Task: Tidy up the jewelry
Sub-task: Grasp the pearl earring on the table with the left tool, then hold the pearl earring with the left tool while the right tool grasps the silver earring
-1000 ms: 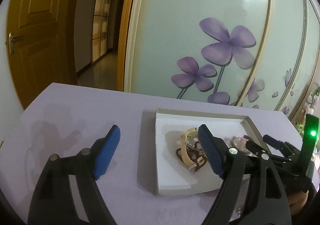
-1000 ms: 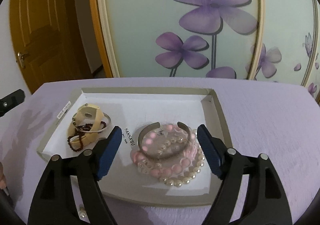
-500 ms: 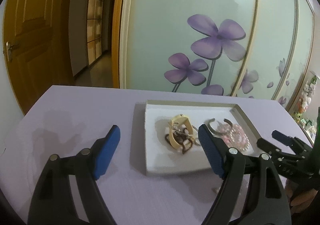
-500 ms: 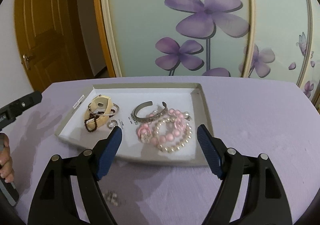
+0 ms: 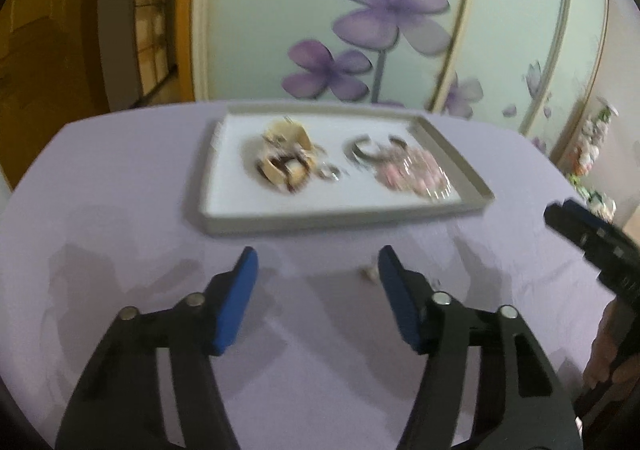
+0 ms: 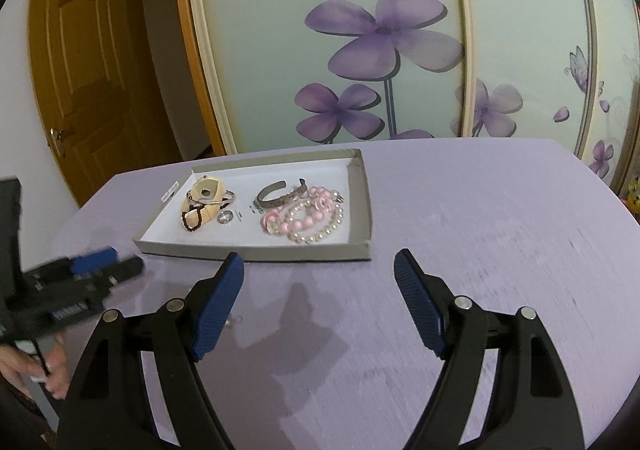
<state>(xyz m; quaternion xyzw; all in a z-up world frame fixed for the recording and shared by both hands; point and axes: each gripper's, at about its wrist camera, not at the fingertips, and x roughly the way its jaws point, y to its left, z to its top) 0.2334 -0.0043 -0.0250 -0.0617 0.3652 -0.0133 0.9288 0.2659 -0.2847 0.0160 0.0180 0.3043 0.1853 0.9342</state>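
A shallow grey tray (image 5: 340,216) (image 6: 256,250) lies on the lilac tablecloth. It holds a cream watch (image 6: 204,190), a silver cuff (image 6: 276,198), pink and pearl bracelets (image 6: 308,220), a small ring (image 6: 225,217) and a dark bead bracelet (image 6: 192,224). My left gripper (image 5: 318,262) hovers over the cloth short of the tray, its jaws closing with nothing between them. A small pale loose piece (image 5: 368,274) lies on the cloth by its right finger. My right gripper (image 6: 319,262) is open and empty in front of the tray. Another small shiny piece (image 6: 232,322) lies by its left finger.
Glass wardrobe doors with purple flowers (image 6: 380,34) stand behind the table, and a wooden door (image 6: 84,90) is at the left. A hand (image 6: 32,366) holds the left gripper's handle. The right gripper (image 5: 588,230) shows at the left view's right edge.
Both grippers have drawn back from the tray, which now lies farther off and wholly in view. The left jaws stand narrower than before. A small loose piece has come into view on the cloth.
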